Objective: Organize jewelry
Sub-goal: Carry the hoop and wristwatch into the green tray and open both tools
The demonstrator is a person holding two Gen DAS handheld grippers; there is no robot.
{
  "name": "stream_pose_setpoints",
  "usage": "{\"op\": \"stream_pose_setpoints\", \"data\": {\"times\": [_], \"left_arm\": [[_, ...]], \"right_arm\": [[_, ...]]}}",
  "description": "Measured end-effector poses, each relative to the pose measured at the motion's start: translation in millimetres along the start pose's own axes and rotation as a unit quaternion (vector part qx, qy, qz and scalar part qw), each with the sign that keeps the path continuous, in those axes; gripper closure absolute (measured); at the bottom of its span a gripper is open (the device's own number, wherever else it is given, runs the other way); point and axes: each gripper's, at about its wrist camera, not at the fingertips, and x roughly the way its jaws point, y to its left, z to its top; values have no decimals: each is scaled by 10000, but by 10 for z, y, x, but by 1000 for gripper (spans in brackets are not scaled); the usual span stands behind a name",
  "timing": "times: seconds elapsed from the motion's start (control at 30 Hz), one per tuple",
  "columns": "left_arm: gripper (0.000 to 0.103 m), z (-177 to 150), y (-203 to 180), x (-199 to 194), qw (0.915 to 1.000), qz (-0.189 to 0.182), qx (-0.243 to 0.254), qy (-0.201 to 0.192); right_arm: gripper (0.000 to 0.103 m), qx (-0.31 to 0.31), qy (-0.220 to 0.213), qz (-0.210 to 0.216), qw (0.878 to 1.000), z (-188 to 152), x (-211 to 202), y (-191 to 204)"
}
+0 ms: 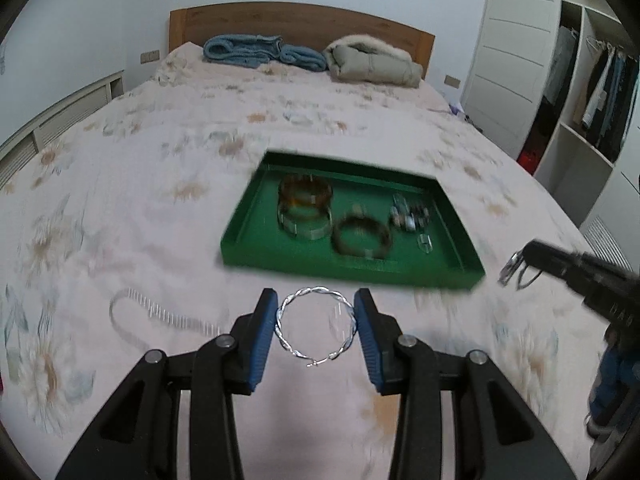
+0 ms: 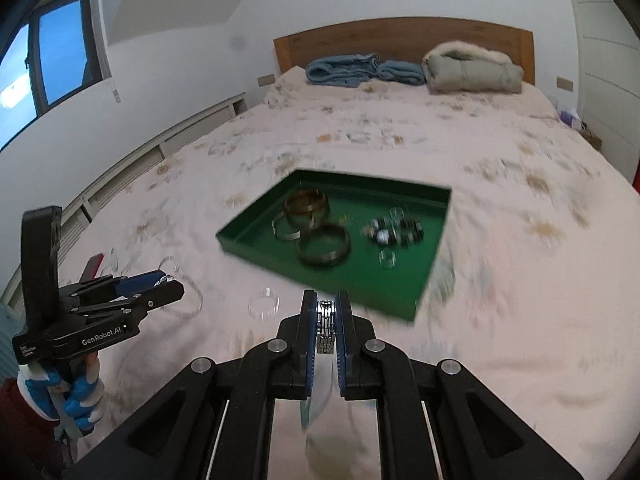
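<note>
Floral bedspread (image 1: 160,200) carries green tray (image 1: 256,216); silver chain (image 1: 160,312); blue blanket (image 1: 260,52); grey coat (image 1: 372,64).

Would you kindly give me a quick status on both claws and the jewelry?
Left claw shut on twisted silver bangle. Right claw shut on silver link bracelet. Green tray ahead, already holding bangles. Path clear.

Black left claw (image 2: 160,286) with blue pads, silver screws, "GenRobot.AI" lettering
</note>
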Motion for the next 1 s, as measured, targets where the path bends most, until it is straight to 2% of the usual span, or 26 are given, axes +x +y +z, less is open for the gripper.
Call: {"op": "stream_pose_setpoints", "data": {"times": [0.13,0.23,0.37,0.47,0.6,0.83,1.0], "left_arm": [[66,356,30,340,9999,110,-74,12],[66,524,79,694,9994,226,-180,182],[66,551,188,1135,9975,453,-296,446],[66,465,265,1328,9961,570,-306,595],[66,357,335,1482,9949,660,-275,708],[65,370,249,1559,9933,838,-21,791],[65,423,240,1493,9937,743,-50,837]], "right_arm": [[95,59,50,-10,10000,258,358,-21],[95,95,148,7,9998,389,674,-36],[95,114,422,29,9990,396,1100,-93],[95,129,662,-25,9977,304,1309,-191],[95,121,851,-185,9961,132,1408,-347],[93,53,999,-461,9939,57,1459,-467],[75,83,890,-481,9948,79,1308,-479]]}}
